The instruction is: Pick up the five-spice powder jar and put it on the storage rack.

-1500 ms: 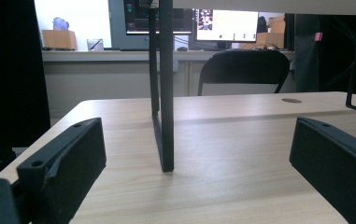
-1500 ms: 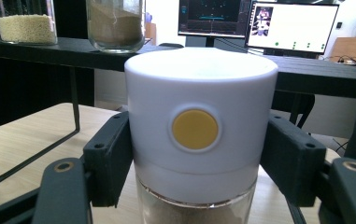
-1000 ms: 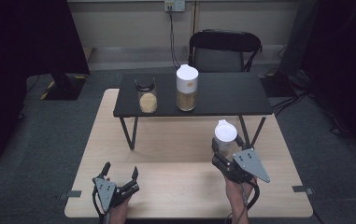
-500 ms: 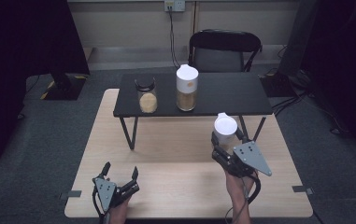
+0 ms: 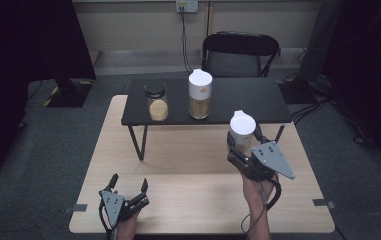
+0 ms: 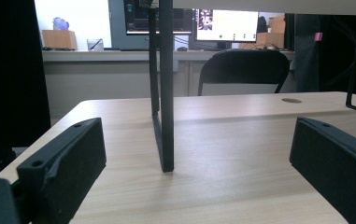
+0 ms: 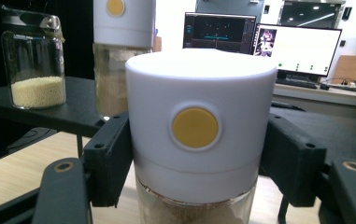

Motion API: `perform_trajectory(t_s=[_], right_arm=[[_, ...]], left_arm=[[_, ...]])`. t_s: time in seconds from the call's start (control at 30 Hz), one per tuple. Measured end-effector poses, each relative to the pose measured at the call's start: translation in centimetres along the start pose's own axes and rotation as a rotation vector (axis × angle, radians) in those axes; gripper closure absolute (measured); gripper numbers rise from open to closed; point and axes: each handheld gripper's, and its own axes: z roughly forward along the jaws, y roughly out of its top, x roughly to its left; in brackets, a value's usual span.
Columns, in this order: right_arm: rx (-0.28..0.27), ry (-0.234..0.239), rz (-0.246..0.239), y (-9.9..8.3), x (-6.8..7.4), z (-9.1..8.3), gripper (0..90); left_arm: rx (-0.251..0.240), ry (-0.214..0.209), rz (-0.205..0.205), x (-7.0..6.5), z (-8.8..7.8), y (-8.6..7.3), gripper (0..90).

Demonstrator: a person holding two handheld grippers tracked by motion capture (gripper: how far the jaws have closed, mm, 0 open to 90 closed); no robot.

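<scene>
Canister (image 5: 241, 131) in the right hand-held gripper (image 5: 244, 150) sits higher in the high view than a second ago, when its white lid was lower and nearer the person; it is now lifted clear of the wooden surface (image 5: 193, 165), its lid close to the front edge of the black shelf (image 5: 258, 100). In the right gripper view the jaws pinch the canister (image 7: 199, 135) from both sides just under the white lid with the yellow dot, brown powder showing below. The right forearm comes up from the bottom edge, the grey plate on top tilted toward the right. The left hand-held gripper (image 5: 128, 191) has not moved: it rests low at the near left of the surface, jaws spread with nothing between them, pointing at a shelf leg (image 6: 165, 93). On the shelf stand a jar (image 5: 157, 102) of pale grains and a second canister (image 5: 200, 94).
</scene>
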Motion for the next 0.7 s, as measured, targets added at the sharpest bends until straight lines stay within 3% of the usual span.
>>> perform_trajectory(t_s=[0.7], right_arm=[[-0.009,0.018,0.007,2.8,-0.8,1.8,29.8]], left_arm=[[-0.001,-0.001,-0.001,0.0,0.0,0.0,3.2]])
